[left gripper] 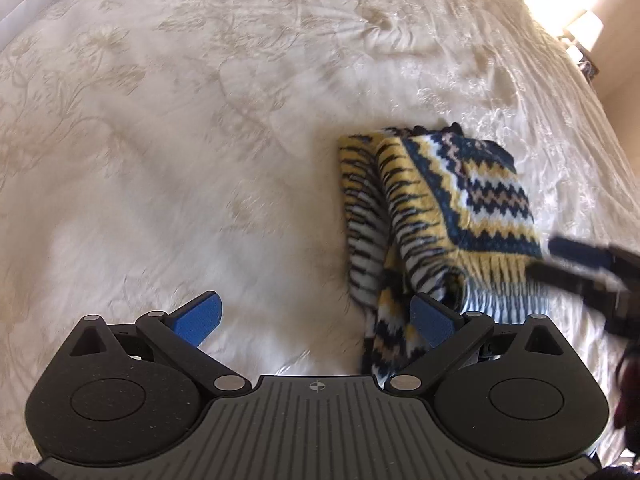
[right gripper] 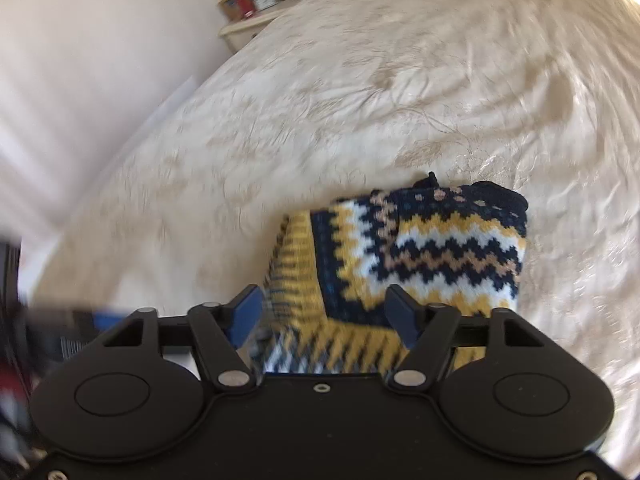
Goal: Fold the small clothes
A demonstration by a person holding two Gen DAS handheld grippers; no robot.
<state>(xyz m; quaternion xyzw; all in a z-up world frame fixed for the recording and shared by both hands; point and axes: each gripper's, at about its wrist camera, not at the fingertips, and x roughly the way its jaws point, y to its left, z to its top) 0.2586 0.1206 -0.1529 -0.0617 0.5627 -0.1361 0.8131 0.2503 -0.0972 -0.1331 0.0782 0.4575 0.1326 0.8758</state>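
**Listener:** Where is the garment, and what surrounds it?

**Describer:** A small knitted sweater (left gripper: 440, 216), zigzag-patterned in navy, yellow, white and tan, lies on a cream bedspread (left gripper: 200, 120) with a faint floral weave. It is already folded into a compact bundle, one sleeve or side panel doubled over the body, the ribbed hem nearest the cameras. In the right wrist view a bedside table (right gripper: 256, 20) with small items stands at the far edge of the bed.

**Listener:** What are the two grippers doing?

**Describer:** The left gripper (left gripper: 316, 316) hangs above the bedspread with its blue pads spread wide. Nothing sits between them; the right-hand pad overlaps the sweater's near edge in the picture, though contact cannot be confirmed. The right gripper (right gripper: 324, 312) hovers over the hem with its jaws apart. The knit shows in the gap, but the pads do not press it.

**Listener:** Why would both be apart?

**Describer:** Probably because the fold has just been laid down, so the cloth is left to rest flat and keep its shape.
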